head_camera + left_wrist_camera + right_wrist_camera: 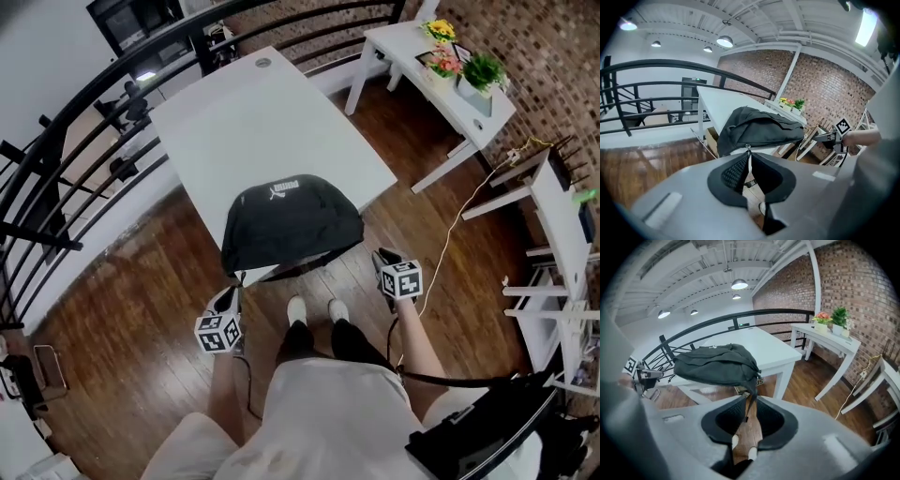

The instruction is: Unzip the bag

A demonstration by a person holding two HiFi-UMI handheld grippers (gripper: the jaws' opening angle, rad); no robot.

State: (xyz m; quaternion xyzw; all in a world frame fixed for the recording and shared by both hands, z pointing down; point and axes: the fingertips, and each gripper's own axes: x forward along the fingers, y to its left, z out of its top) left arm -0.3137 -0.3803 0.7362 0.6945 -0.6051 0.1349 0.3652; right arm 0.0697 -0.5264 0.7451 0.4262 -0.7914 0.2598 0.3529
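A black bag (291, 220) with a white logo lies on the near end of the white table (262, 103), overhanging its front edge. Both grippers hang below that edge, apart from the bag. My left gripper (233, 293) is by the bag's left corner, its jaws shut with nothing between them. My right gripper (382, 255) is off the bag's right side, also shut and empty. In the left gripper view the bag (759, 125) lies ahead beyond the closed tips (748, 150). In the right gripper view the bag (715, 364) sits just past the tips (746, 394).
A black railing (75, 141) runs along the left. A white side table (450, 66) with potted plants stands against the brick wall at the back right. White shelving (562, 216) and a floor cable (450, 244) are to the right. The person's feet (314, 309) stand on the wooden floor.
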